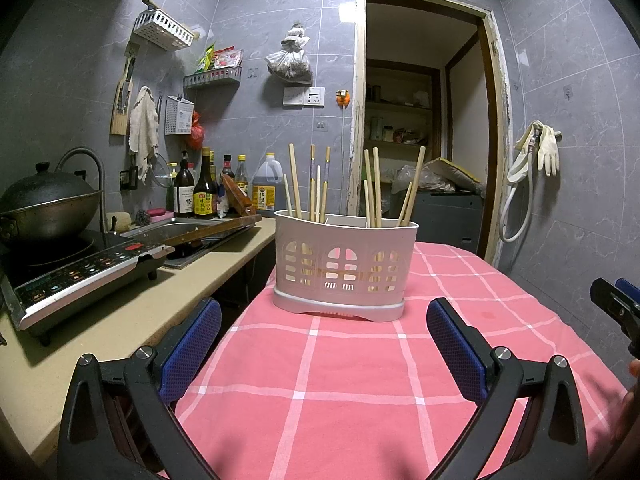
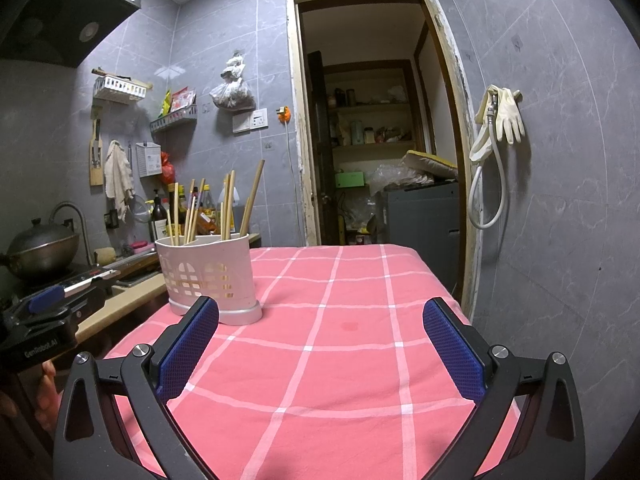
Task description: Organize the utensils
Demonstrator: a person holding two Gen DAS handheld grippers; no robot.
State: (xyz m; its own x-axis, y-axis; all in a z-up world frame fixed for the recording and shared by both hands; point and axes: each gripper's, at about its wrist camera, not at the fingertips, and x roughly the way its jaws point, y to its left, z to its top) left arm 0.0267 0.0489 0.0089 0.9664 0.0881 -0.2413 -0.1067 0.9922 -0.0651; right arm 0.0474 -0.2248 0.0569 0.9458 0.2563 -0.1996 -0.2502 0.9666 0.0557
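Left wrist view shows the left gripper (image 1: 324, 344) held low over the table (image 1: 500, 320), which is covered with a pink checked cloth, its jaws spread wide with nothing between them. Straight ahead on the cloth stands a white holder (image 1: 346, 268) with several chopsticks (image 1: 376, 188) standing upright or leaning in its compartments: one cluster toward the left end, another toward the right. The right gripper (image 2: 320, 344) is likewise wide and empty, pointed at bare cloth to the right of the holder, which sits near the table's left edge beside the kitchen counter (image 1: 120, 312).

No loose chopsticks or other utensils are visible on the cloth in either view, so the sorting looks either finished or paused between picks; which cannot be told from here. If work remains, it is probably regrouping the sticks inside the holder. That would call for bringing one gripper up above the stick tips, narrowing the jaws around a single stick, and lifting it straight up so the neighbours do not tip, perhaps with the other gripper steadying the holder.
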